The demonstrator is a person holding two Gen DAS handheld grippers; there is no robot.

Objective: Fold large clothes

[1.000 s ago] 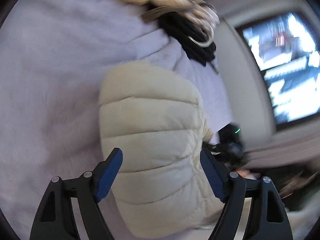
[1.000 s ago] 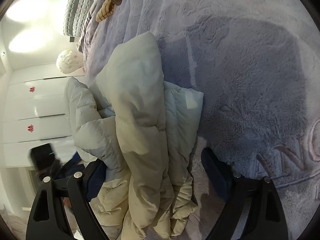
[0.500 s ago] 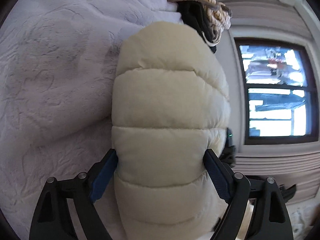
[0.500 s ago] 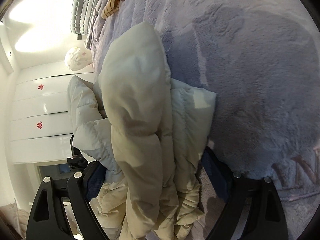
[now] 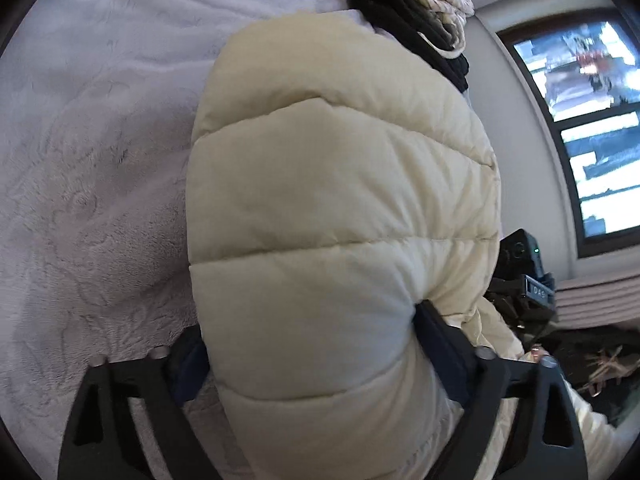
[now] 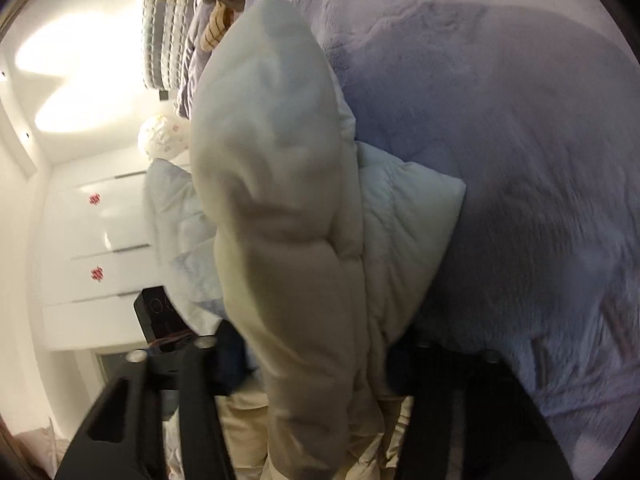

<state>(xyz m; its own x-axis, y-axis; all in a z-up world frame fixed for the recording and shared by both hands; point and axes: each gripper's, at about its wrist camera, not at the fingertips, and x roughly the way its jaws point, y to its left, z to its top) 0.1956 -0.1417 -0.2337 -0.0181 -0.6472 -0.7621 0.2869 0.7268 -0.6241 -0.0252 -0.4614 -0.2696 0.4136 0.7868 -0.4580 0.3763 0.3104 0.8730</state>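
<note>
The bed (image 5: 92,184) carries everything: a pale plush blanket (image 6: 520,160) covers it, and my cream puffer jacket (image 5: 340,208) lies bunched on that blanket, toward the edge nearest me. At the far end of the bed a pile of dark and striped clothes (image 5: 420,20) sits just beyond the jacket's top; a window (image 5: 592,128) fills the wall to one side.

My left claw (image 5: 308,344) is clamped on the jacket — both pads press into a thick quilted roll that bulges out between them. My right claw (image 6: 316,364) is likewise closed on the jacket, pinching a gathered bundle of several layers; a pale lining panel (image 6: 404,216) sticks out sideways from that bundle onto the blanket.

Judged step: lift and spread the garment before the first fold. To do it well:

- Keep both grips firm; the filling is springy and slick, so a loose pinch will likely slip.
- Draw the two claws apart evenly until the fabric between them goes taut.
- Shake once so the trapped layers in the right claw drop free — otherwise the fold will lock in a twist.
- Lower the jacket flat toward the middle of the bed, well apart from the clothes pile.
</note>
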